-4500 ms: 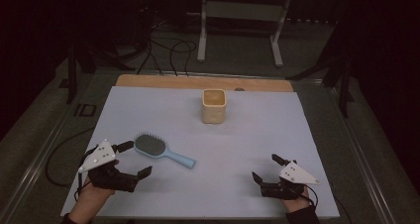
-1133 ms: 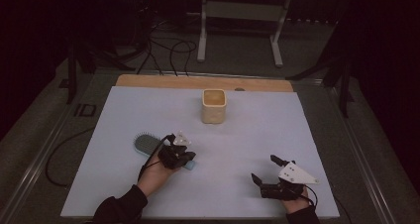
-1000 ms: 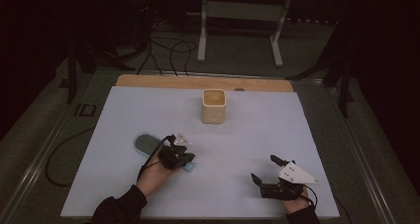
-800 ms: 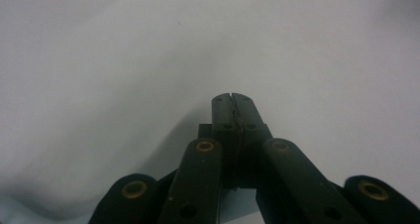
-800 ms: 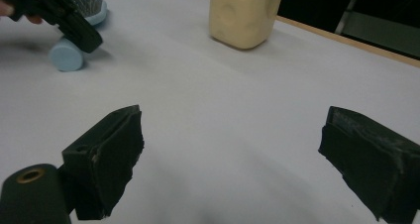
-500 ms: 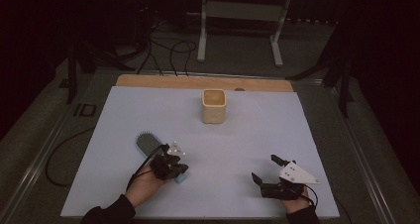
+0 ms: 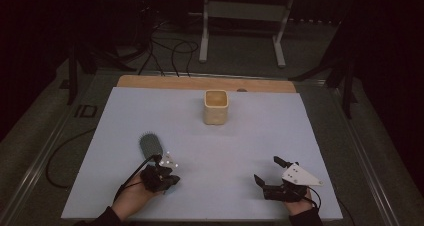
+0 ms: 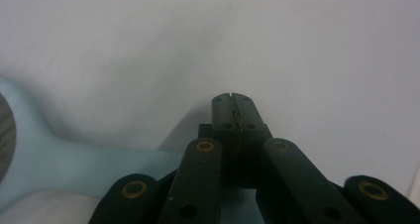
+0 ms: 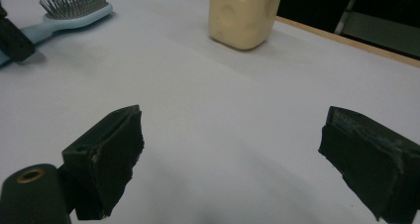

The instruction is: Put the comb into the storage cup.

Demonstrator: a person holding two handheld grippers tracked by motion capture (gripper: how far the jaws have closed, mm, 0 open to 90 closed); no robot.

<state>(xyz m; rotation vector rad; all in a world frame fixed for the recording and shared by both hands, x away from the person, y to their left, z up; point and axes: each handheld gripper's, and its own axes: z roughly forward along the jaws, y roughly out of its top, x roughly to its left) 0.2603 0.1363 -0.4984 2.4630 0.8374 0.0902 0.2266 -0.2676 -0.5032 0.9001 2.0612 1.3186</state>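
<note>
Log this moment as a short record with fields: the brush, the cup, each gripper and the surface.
hairbrush: light blue, flat on the mat, bristles up, handle toward the person
left gripper: jaws shut, over the handle; grip not clear
right gripper: jaws open, nothing between them
cup: cream, upright, far middle of the mat
mat: pale blue

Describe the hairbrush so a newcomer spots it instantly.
Start at the pale blue mat covering the table, then go to its near-left part, by the left gripper. The hairbrush lies there: light blue handle, dark oval bristle head. Its only neighbour, the cream cup, stands upright farther back.
</note>
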